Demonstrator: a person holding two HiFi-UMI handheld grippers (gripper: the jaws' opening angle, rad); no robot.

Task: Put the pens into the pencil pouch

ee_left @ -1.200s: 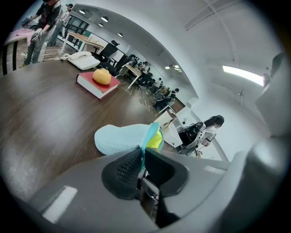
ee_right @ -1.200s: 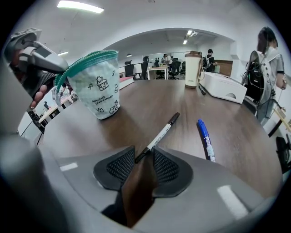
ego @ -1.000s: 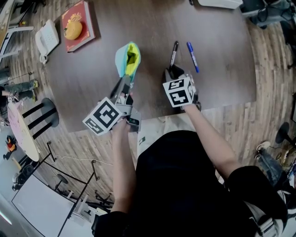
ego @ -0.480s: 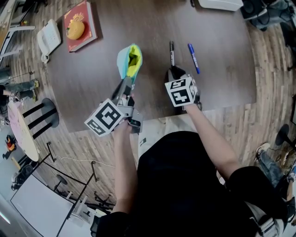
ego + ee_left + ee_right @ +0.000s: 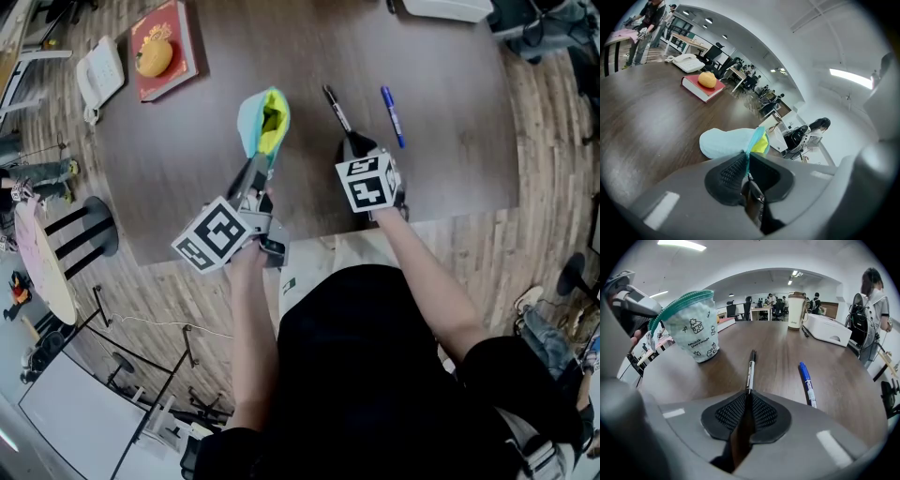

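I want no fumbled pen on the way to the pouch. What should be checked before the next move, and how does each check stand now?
1. Grip of the right claw on the black pen: ok; its jaws have just been closing and now pinch the pen's near end.
2. Hold of the left claw on the pencil pouch: ok; shut on its rim.
3. Pouch mouth open: ok; the yellow lining shows.
4. Position of the blue pen: ok; it lies apart, to the right.
5. Grip secure enough for lifting: cannot tell; only the end is held.
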